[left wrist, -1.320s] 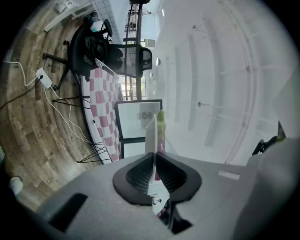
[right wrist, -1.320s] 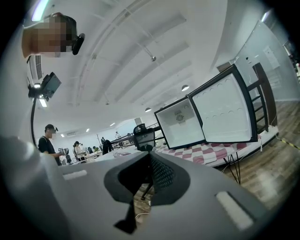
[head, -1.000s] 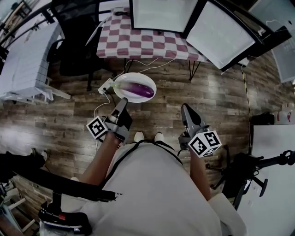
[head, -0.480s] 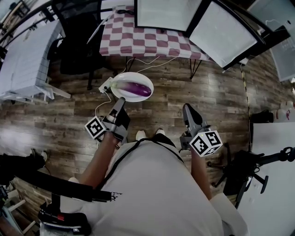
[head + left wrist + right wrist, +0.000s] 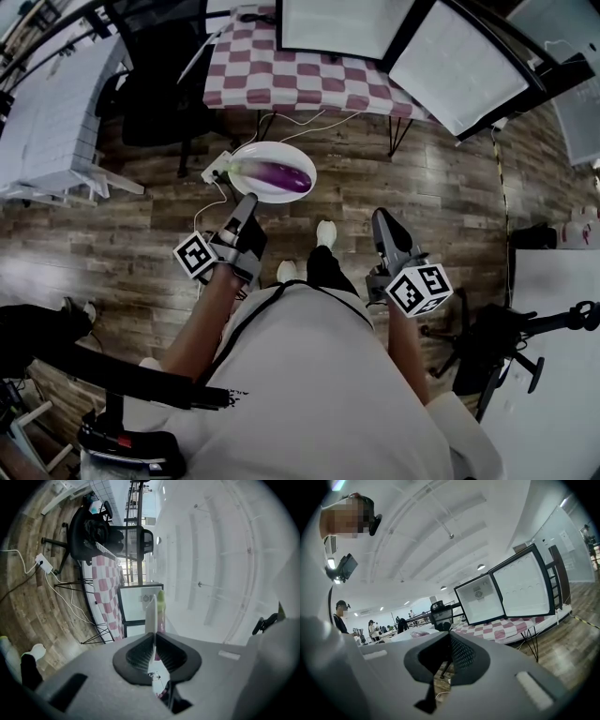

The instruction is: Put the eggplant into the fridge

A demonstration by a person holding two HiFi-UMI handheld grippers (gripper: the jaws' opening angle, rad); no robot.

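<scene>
Both forearms reach forward. The left gripper (image 5: 247, 201) tilts slightly up, its jaws pinched nearly closed on the near rim of the white plate (image 5: 272, 150). The eggplant (image 5: 279, 174) lies on that plate at the gripper's 12 o'clock. The right gripper (image 5: 382, 217) has its jaws together, empty. The open fridge (image 5: 333, 23) is beyond, at 12 o'clock.

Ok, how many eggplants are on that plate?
1. The single purple eggplant lies across the white plate, which the left tongs grip by its near rim. No other shows on the plate.
</scene>
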